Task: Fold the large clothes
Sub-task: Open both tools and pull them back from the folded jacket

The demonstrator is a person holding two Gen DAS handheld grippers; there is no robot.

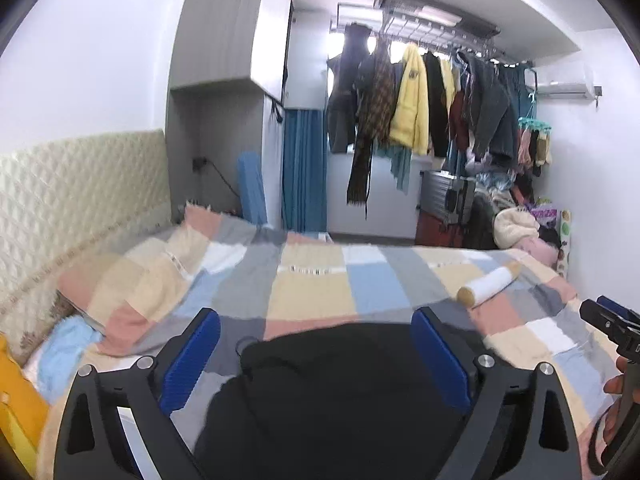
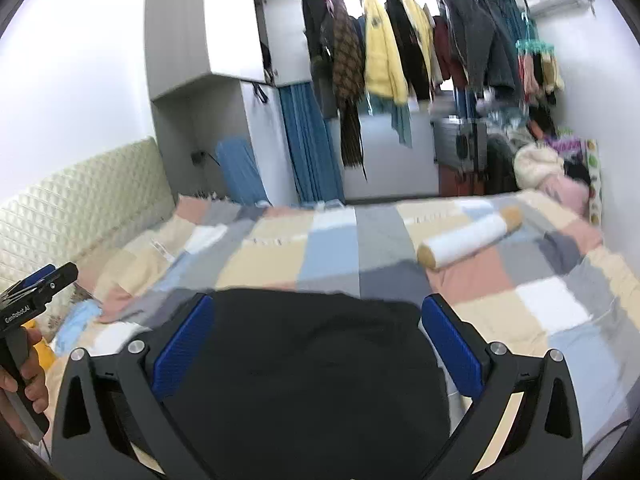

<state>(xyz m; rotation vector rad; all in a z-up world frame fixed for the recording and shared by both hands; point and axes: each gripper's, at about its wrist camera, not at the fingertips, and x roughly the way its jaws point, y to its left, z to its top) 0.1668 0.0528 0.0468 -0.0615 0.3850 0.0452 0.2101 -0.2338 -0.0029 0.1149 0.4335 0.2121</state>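
Note:
A black garment (image 1: 340, 392) lies on the checked bedspread (image 1: 312, 284), right under both grippers. In the left wrist view my left gripper (image 1: 316, 320) is open, its blue pads (image 1: 192, 356) wide apart over the cloth's far edge. In the right wrist view the same black garment (image 2: 304, 368) fills the space between the open right gripper (image 2: 316, 306) and its blue pads (image 2: 452, 344). The right gripper also shows at the right edge of the left wrist view (image 1: 612, 320), and the left gripper at the left edge of the right wrist view (image 2: 40, 280). Neither pinches cloth.
A white roll with tan ends (image 1: 488, 284) lies on the bed to the right, also seen in the right wrist view (image 2: 468, 240). A padded headboard (image 1: 72, 192) runs along the left. Hanging clothes (image 1: 412, 100) and a pile of clothes (image 1: 520, 228) stand beyond the bed.

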